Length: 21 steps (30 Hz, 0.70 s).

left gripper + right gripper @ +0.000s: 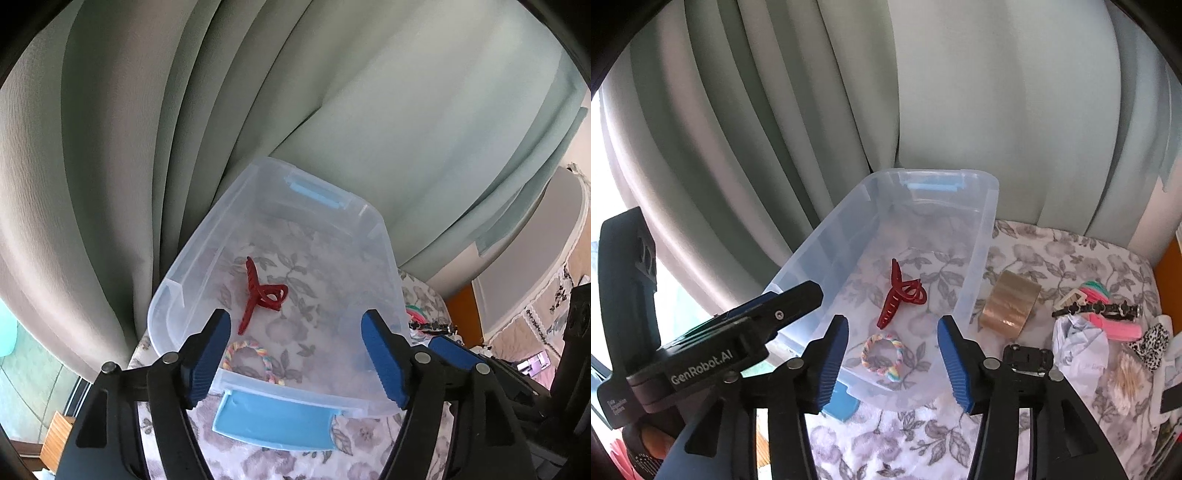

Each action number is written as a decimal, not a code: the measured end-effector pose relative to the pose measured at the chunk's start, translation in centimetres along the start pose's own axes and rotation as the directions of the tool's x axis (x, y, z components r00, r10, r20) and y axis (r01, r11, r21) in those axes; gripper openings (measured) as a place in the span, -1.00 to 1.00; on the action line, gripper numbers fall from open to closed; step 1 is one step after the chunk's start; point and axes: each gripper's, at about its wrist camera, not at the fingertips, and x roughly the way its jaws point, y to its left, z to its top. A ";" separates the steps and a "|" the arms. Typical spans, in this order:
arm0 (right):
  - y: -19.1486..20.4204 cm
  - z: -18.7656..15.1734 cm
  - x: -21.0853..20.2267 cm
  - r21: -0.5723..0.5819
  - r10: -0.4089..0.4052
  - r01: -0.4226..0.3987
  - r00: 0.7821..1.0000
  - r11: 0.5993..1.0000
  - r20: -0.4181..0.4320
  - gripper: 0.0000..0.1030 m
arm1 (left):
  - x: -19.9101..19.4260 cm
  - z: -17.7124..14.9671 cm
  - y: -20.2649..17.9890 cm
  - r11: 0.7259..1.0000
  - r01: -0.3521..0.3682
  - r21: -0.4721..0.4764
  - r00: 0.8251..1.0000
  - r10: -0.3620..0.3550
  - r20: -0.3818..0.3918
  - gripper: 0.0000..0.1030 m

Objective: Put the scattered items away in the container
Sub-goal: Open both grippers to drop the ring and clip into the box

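A clear plastic container (388,258) (982,236) with blue handles stands on a floral cloth. Inside lie a red claw hair clip (260,293) (899,295) and a rainbow braided hair tie (255,354) (882,352). My left gripper (295,354) is open and empty, above the container's near end. My right gripper (892,360) is open and empty, above the same end. The left gripper also shows in the right wrist view (768,306). Scattered to the right lie a roll of brown tape (1010,304), a black clip (1028,356), a black beaded chain (1097,308) and pink hair ties (1115,326).
Grey-green curtains (812,129) hang right behind the container. Crumpled paper (1078,343), a leopard-print item (1150,345) and a bundle of cotton swabs (1126,380) lie at the right. The floral cloth (905,435) covers the table. An orange surface (1171,258) edges the far right.
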 end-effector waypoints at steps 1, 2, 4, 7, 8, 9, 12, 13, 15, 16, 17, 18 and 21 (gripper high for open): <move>-0.2 -0.1 -0.2 0.007 0.000 0.000 1.000 1.000 0.001 0.09 | -0.1 -0.1 -0.1 1.000 0.000 0.003 1.000 0.000 -0.001 0.45; -0.4 -0.2 -0.4 0.014 -0.001 0.001 1.000 1.000 0.002 0.11 | -0.1 -0.2 -0.2 1.000 -0.001 0.007 1.000 0.001 -0.003 0.45; -0.7 -0.4 -0.6 0.027 -0.002 0.002 1.000 1.000 0.004 0.14 | -0.2 -0.3 -0.5 1.000 -0.002 0.014 1.000 0.002 -0.007 0.45; -1.3 -0.7 -1.1 0.044 -0.008 0.007 1.000 0.999 0.011 0.23 | -0.4 -0.5 -0.9 1.000 -0.004 0.024 1.000 0.004 -0.009 0.46; -1.5 -0.8 -1.3 0.049 -0.009 0.009 1.000 0.999 0.014 0.29 | -0.4 -0.5 -1.1 1.000 -0.007 0.029 1.000 0.007 -0.010 0.47; -1.7 -0.9 -1.5 0.054 -0.010 0.009 1.000 0.998 0.017 0.31 | -0.5 -0.6 -1.2 0.999 -0.011 0.033 1.000 0.011 -0.010 0.48; -2.3 -1.2 -2.0 0.069 -0.012 0.010 1.000 0.998 0.028 0.40 | -0.8 -0.8 -1.7 0.998 -0.025 0.049 1.000 0.025 -0.003 0.57; -2.5 -1.3 -2.2 0.074 -0.013 0.011 0.999 0.997 0.032 0.43 | -0.9 -0.9 -1.9 0.998 -0.027 0.055 1.000 0.027 0.001 0.57; -2.9 -1.6 -2.5 0.083 -0.014 0.010 0.999 0.996 0.042 0.55 | -1.2 -1.0 -2.3 0.997 -0.029 0.068 1.000 0.029 0.007 0.59; -3.1 -1.7 -2.7 0.088 -0.015 0.011 0.999 0.996 0.046 0.58 | -1.4 -1.0 -2.6 0.997 -0.030 0.076 1.000 0.029 0.011 0.62; -3.3 -1.8 -3.0 0.092 -0.015 0.010 0.999 0.996 0.052 0.64 | -1.5 -1.1 -2.8 0.996 -0.028 0.083 1.000 0.027 0.015 0.67; -3.5 -1.9 -3.2 0.097 -0.014 0.008 0.998 0.995 0.057 0.70 | -1.7 -1.1 -3.2 0.995 -0.027 0.094 0.999 0.025 0.024 0.69; -4.3 -2.4 -4.0 0.113 -0.017 0.008 0.997 0.994 0.080 0.86 | -2.2 -1.4 -4.5 0.992 -0.030 0.126 0.999 0.025 0.042 0.72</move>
